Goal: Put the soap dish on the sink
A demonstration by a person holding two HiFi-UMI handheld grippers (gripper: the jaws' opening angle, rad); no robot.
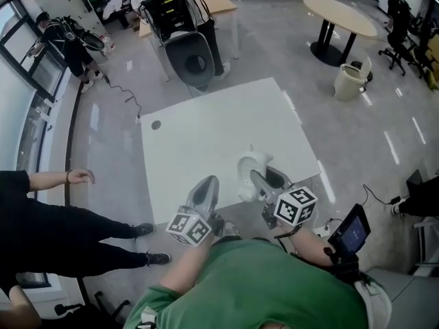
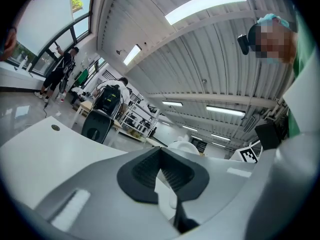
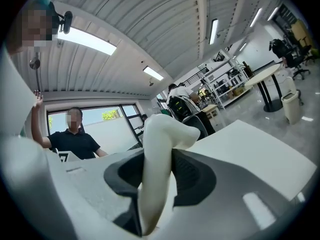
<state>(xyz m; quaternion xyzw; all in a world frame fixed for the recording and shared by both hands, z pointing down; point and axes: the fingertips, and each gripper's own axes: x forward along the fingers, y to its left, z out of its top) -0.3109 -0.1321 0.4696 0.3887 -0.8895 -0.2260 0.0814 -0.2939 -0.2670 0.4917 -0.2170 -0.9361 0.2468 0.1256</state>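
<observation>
soap dish (image 3: 162, 129) clamped in r gripper (image 3: 159, 156)

No text, label, brand, number or sign can be read anywhere.

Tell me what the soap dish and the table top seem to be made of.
The soap dish looks like glazed ceramic or hard plastic: white, smooth, thick rounded rim, soft sheen. The table is probably matt white laminate: flat, even, thin edge.

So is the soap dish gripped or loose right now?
Gripped: the jaws of the right gripper press both sides of the soap dish.
</observation>
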